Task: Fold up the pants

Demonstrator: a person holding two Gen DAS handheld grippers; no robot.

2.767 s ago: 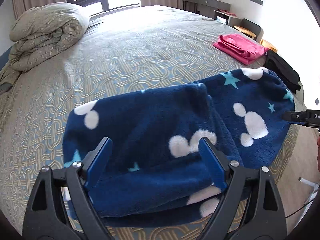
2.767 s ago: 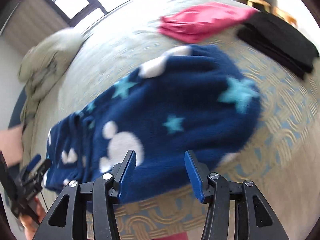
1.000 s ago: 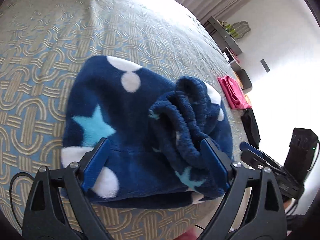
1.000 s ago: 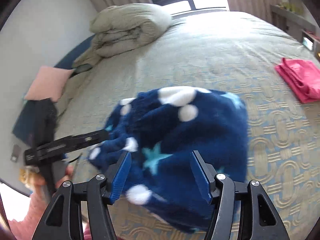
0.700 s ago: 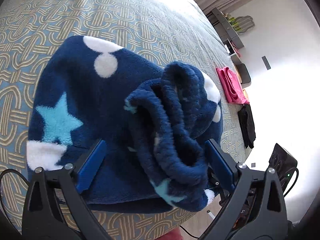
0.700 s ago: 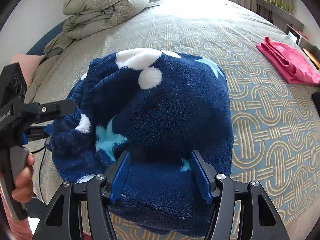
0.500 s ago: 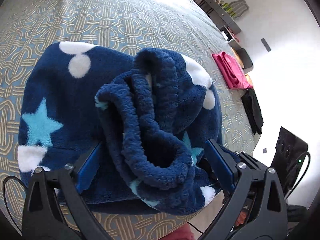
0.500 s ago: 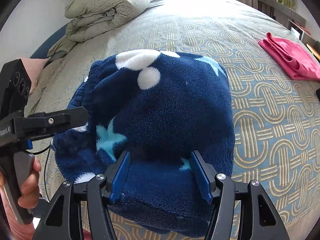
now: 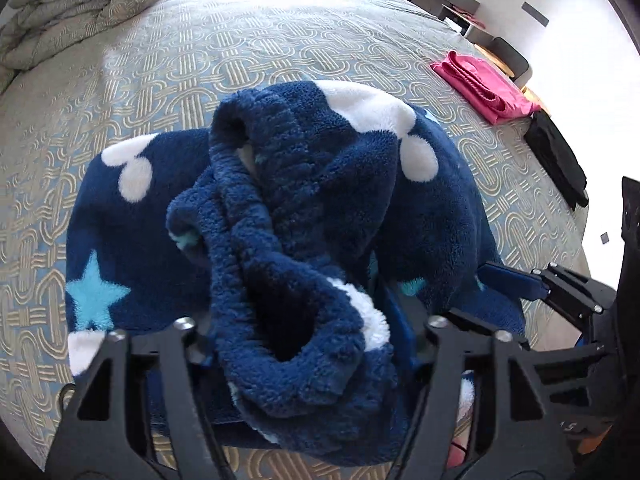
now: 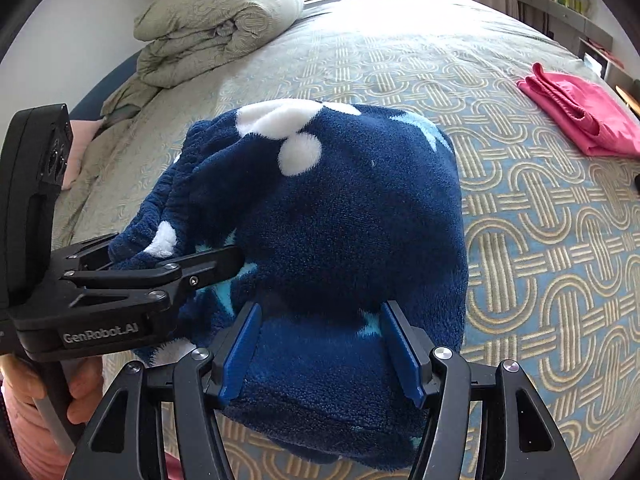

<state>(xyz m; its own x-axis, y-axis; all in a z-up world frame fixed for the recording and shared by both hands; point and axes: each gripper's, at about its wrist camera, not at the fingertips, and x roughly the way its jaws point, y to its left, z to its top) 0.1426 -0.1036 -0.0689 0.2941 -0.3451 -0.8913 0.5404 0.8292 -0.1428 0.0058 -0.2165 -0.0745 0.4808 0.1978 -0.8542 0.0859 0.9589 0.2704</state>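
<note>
The navy fleece pants (image 9: 332,184) with white blobs and blue stars lie bunched in a thick fold at the near edge of the bed; they also show in the right wrist view (image 10: 352,216). My left gripper (image 9: 304,332) has closed in on the ribbed waistband end, which fills the gap between its fingers. It also shows in the right wrist view (image 10: 176,256), clamped on that end. My right gripper (image 10: 320,344) is wide open, with the folded bundle between its blue pads (image 10: 400,348). It also shows at the right of the left wrist view (image 9: 516,284).
A rolled beige duvet (image 10: 216,20) lies at the head of the patterned bed (image 10: 540,200). Folded pink pants (image 10: 580,108) and a black garment (image 9: 560,160) lie at the bed's right side. A desk and chair (image 9: 508,52) stand beyond.
My left gripper has narrowed from wide open onto the waistband end. The waistband roll has risen closer to the left camera. My right gripper stays open around the bundle.
</note>
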